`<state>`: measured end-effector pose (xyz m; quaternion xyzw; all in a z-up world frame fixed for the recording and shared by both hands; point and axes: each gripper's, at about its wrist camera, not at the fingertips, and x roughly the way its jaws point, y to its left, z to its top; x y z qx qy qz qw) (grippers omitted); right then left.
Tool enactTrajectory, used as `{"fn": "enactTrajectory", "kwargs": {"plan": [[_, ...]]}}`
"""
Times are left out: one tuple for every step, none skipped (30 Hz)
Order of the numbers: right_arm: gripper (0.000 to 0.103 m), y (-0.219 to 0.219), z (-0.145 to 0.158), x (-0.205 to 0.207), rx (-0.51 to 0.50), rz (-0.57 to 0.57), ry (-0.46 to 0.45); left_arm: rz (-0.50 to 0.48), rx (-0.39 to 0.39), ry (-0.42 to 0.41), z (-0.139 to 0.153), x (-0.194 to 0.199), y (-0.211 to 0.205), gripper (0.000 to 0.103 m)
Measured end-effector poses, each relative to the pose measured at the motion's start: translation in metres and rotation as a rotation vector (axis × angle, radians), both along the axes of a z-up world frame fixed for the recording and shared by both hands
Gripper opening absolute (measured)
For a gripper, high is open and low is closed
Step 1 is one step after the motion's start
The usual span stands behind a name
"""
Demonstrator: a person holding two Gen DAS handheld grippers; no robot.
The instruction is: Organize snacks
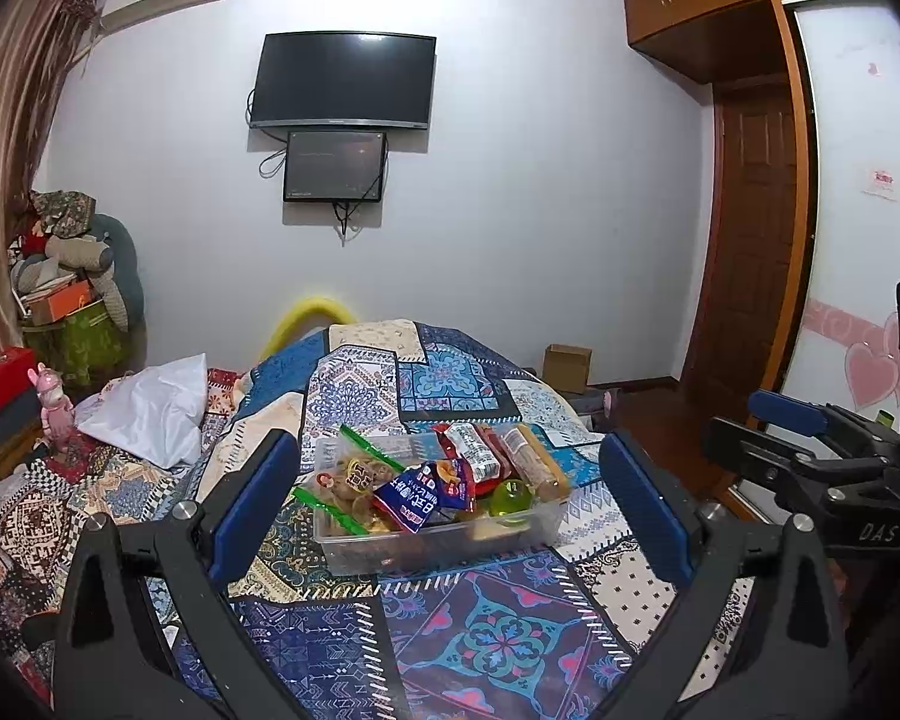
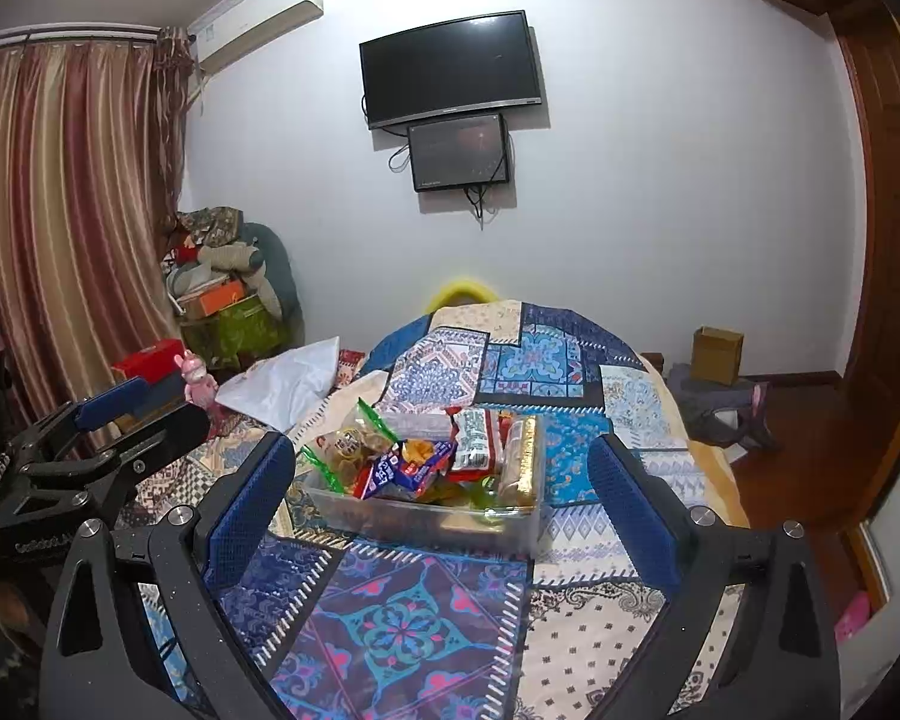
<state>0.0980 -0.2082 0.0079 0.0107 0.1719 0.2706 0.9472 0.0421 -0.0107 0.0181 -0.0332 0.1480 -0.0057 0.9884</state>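
A clear plastic box [image 1: 354,558] full of snacks stands on a patchwork-covered table [image 1: 486,648]. It holds a blue packet [image 1: 417,495], a green-sealed bag of round snacks [image 1: 354,474], red-and-white packets [image 1: 471,447], a biscuit roll [image 1: 537,456] and a green jelly cup [image 1: 510,498]. My left gripper [image 1: 450,501] is open and empty, its fingers either side of the box and short of it. My right gripper [image 2: 444,492] is open and empty, facing the same box [image 2: 426,525]. Each gripper shows in the other's view, the right one [image 1: 810,438] at the right and the left one [image 2: 90,420] at the left.
A white cloth [image 1: 150,405] and a pink bunny figure [image 1: 54,408] lie left of the table. Stacked boxes and bags [image 1: 72,294] stand by the curtain. A cardboard box [image 1: 567,366] sits on the floor at the right, near a wooden door [image 1: 750,252].
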Motion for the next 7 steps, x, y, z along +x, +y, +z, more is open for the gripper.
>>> {"fn": "enactTrajectory", "kwargs": {"plan": [[0.098,0.0002,-0.0002,-0.0001,0.0,0.0,0.0,0.0,0.001,-0.001,0.0,-0.0001,-0.0002,0.101],[0.098,-0.0001,-0.0004,0.0005,0.001,-0.001,0.001,-0.002,0.002,-0.003,-0.0001,-0.0003,-0.0002,0.101],[0.098,0.0,-0.0004,0.0006,0.001,0.0,0.002,-0.003,0.002,-0.004,-0.0002,-0.0003,-0.0007,0.101],[0.098,-0.0001,-0.0004,0.0007,0.001,0.001,0.002,-0.004,0.001,-0.003,-0.0004,-0.0001,-0.0008,0.101],[0.098,-0.0001,-0.0004,0.0007,0.0,0.0,0.001,-0.002,-0.002,-0.003,-0.0004,0.0002,-0.0007,0.101],[0.098,0.0002,-0.0005,0.0006,0.0,0.0,0.002,-0.002,-0.005,-0.003,-0.0006,0.0006,-0.0005,0.101],[0.098,-0.0002,-0.0004,0.0008,0.0,-0.001,0.001,-0.002,-0.006,-0.002,-0.0007,0.0006,0.0001,0.101]]}}
